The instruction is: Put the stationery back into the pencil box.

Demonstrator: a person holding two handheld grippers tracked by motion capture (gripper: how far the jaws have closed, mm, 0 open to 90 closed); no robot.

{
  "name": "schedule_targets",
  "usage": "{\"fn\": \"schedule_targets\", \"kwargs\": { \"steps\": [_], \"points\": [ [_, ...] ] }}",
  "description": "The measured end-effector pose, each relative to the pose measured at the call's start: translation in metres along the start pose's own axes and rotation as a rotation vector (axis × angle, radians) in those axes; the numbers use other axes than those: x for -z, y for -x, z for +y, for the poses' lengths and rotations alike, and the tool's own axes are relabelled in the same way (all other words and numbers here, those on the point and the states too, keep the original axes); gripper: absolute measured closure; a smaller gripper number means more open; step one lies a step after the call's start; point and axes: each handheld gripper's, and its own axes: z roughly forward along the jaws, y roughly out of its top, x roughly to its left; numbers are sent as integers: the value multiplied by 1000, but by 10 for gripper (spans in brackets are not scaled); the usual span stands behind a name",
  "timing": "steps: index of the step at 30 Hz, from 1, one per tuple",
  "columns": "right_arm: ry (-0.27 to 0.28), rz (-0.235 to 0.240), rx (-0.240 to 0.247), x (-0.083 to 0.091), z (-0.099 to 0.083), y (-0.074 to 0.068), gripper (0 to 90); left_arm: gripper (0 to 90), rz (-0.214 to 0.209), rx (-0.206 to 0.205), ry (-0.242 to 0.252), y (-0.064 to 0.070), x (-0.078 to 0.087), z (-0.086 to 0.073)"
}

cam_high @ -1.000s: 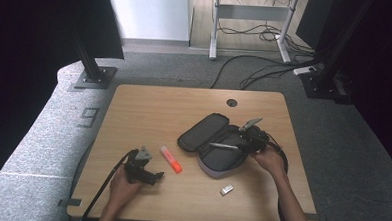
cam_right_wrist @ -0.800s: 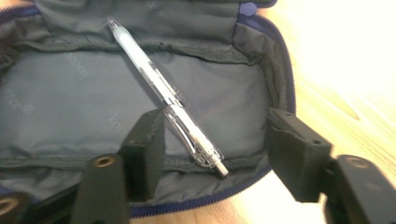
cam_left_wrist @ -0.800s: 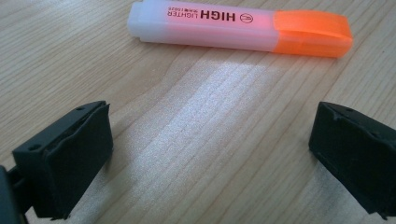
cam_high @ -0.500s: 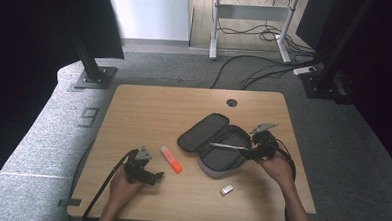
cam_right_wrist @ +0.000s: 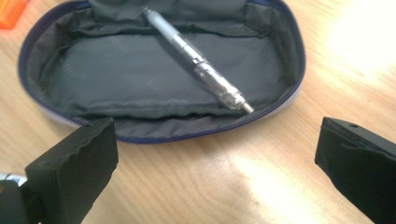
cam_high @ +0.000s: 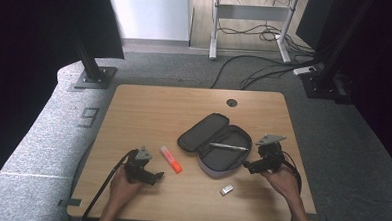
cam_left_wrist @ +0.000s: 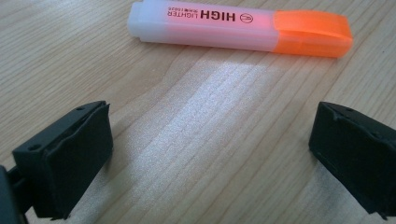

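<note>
An open grey pencil case (cam_high: 217, 145) (cam_right_wrist: 140, 79) lies at the table's middle right with a silver pen (cam_high: 229, 147) (cam_right_wrist: 201, 65) resting across its near half. My right gripper (cam_high: 249, 166) (cam_right_wrist: 215, 168) is open just to the right of the case, nothing between its jaws. An orange-capped highlighter (cam_high: 171, 159) (cam_left_wrist: 238, 29) lies on the wood left of the case. My left gripper (cam_high: 153, 176) (cam_left_wrist: 210, 149) is open, low on the table, a short way left of the highlighter and pointing at it.
A small silver eraser-like block (cam_high: 226, 190) lies near the front edge, below the case. The wooden table (cam_high: 149, 113) has a cable hole (cam_high: 231, 102) at the back. Monitor stands and cables sit on the floor beyond.
My right gripper has pulled back to the right, away from the case, leaving the pen lying in it. The left gripper has stayed put.
</note>
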Motion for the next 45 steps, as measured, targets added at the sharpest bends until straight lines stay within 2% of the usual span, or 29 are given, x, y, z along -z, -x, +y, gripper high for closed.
{"fn": "schedule_targets", "kwargs": {
  "steps": [10, 15, 20, 24, 28, 36, 45],
  "points": [
    [2, 11, 29, 4, -13, -14, 5, 0, 0, 0, 0, 0, 0, 0],
    [12, 35, 44, 5, -21, -25, 22, 0, 0, 0, 0, 0, 0, 0],
    [28, 53, 54, 6, -26, -34, 65, 0, 0, 0, 0, 0, 0, 0],
    [64, 73, 52, 9, -29, -42, 108, 0, 0, 0, 0, 0, 0, 0],
    [68, 86, 59, 9, -31, -49, 128, 0, 0, 0, 0, 0, 0, 0],
    [56, 129, 80, 3, -35, -61, 181, 0, 0, 0, 0, 0, 0, 0],
    [27, 194, 128, -8, -39, -80, 273, 0, 0, 0, 0, 0, 0, 0]
  ]
}}
